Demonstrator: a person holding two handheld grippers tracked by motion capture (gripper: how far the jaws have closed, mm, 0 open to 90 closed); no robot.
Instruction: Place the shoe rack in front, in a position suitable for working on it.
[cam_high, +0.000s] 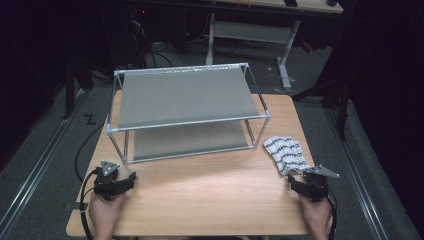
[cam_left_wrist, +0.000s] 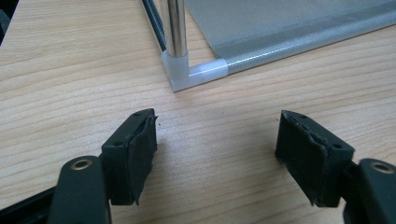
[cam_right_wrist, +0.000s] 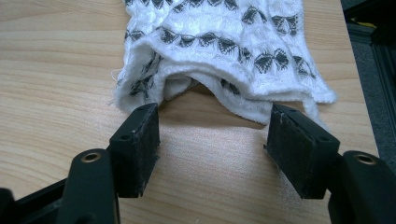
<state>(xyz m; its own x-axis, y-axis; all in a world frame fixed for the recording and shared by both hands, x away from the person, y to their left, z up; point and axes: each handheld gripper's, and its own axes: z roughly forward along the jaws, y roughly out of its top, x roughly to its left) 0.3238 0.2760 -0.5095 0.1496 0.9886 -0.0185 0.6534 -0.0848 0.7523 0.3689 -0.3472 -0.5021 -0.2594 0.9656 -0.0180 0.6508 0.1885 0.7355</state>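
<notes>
Resting claws: left claw (cam_high: 131, 179) and right claw (cam_high: 291, 183), jaws apart, on woodgrain table (cam_high: 210, 190)
Cloth: white knitted cloth (cam_right_wrist: 224, 51), black-patterned, crumpled, near right claw

I see the cloth (cam_high: 286, 153), white knit with black pattern, crumpled flat on my table's right side, near edge gaping open (cam_right_wrist: 219, 56).

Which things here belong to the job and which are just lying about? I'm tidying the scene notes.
In the job:
cloth, just ahead of the open right gripper
rack, near the open left gripper
table

Lying about:
desk frame on the floor behind
cables on the floor
</notes>
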